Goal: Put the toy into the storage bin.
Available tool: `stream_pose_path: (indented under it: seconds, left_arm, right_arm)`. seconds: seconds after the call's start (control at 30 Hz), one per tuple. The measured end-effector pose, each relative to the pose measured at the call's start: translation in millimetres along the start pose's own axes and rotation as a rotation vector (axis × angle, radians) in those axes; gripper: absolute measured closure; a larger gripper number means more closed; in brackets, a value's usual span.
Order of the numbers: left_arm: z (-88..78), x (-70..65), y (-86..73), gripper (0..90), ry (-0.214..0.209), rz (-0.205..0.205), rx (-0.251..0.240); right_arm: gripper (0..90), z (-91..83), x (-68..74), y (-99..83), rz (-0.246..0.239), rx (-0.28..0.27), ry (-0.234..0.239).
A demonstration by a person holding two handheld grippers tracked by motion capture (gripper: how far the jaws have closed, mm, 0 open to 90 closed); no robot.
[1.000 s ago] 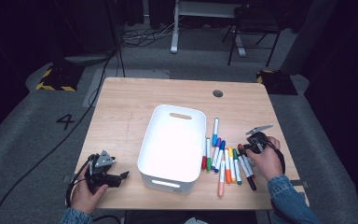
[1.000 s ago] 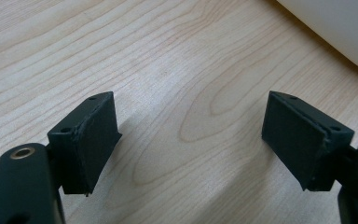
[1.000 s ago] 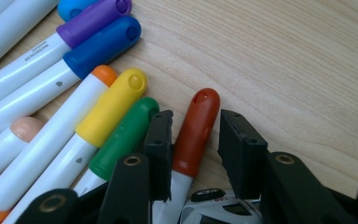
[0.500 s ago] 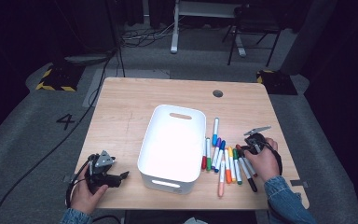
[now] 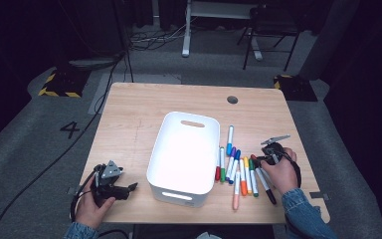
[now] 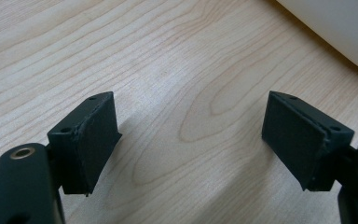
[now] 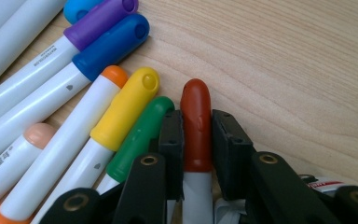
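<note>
Several coloured markers (image 5: 238, 169) lie in a row on the wooden table (image 5: 144, 107), right of a white bin (image 5: 154, 164). At the right end of the row, my right gripper (image 5: 256, 160) points left. Its jaws have just been closing and now press on the cap of a red marker (image 7: 196, 98), as the right gripper (image 7: 198, 116) view shows. Green (image 7: 137, 140), yellow (image 7: 126, 109) and orange (image 7: 114, 74) caps lie just left of it. My left gripper (image 5: 132, 187) rests near the table's front left corner. It is open over bare wood (image 6: 191, 140).
The bin's wall (image 6: 335, 28) stands a short way ahead of the left gripper. A light blue marker (image 5: 229, 139) lies apart, farther back beside the bin. A round cable hole (image 5: 232, 99) sits near the table's far edge. Chairs and cables are on the floor beyond.
The right gripper's jaws have drawn in on the red marker. Neither hand has shifted.
</note>
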State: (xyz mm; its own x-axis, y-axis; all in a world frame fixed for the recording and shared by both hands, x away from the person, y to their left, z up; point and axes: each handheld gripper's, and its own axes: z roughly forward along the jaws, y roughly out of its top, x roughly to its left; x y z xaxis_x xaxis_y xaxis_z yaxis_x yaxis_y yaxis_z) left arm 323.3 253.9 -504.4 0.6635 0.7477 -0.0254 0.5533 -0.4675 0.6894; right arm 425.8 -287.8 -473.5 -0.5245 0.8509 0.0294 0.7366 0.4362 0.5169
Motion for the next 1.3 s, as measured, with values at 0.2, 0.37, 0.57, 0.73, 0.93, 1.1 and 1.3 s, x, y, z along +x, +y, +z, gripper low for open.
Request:
stream_pose_path:
  seconds: [0.2,0.37,0.57,0.73,0.93,1.1,1.3]
  left_arm:
    - [0.0,-0.1,0.0,18.7,-0.001,-0.002,0.0]
    - [0.0,0.0,0.0,18.7,0.0,0.0,0.0]
    - [0.0,0.1,0.0,18.7,0.0,0.0,0.0]
    - [0.1,0.1,0.0,18.7,0.0,0.001,0.0]
    - [0.0,0.0,0.0,18.7,0.001,0.0,0.0]
    - [0.0,-0.1,-0.1,18.7,0.001,-0.001,0.0]
    - [-0.3,-2.1,-0.8,18.8,0.014,-0.013,0.0]
  right_arm:
    - [75.2,-6.8,-0.4,-0.3,0.02,0.006,0.001]
    - [75.2,-16.2,0.7,1.7,0.019,0.005,0.004]
    - [75.2,-34.4,1.6,5.5,0.009,-0.024,0.013]
    - [75.2,-51.9,8.0,13.0,-0.013,-0.048,0.025]
    - [75.2,-70.1,20.0,25.9,-0.063,-0.08,0.06]
    - [75.2,-82.3,30.5,36.9,-0.087,-0.098,0.09]
    - [75.2,-98.3,44.7,53.2,-0.127,-0.124,0.134]
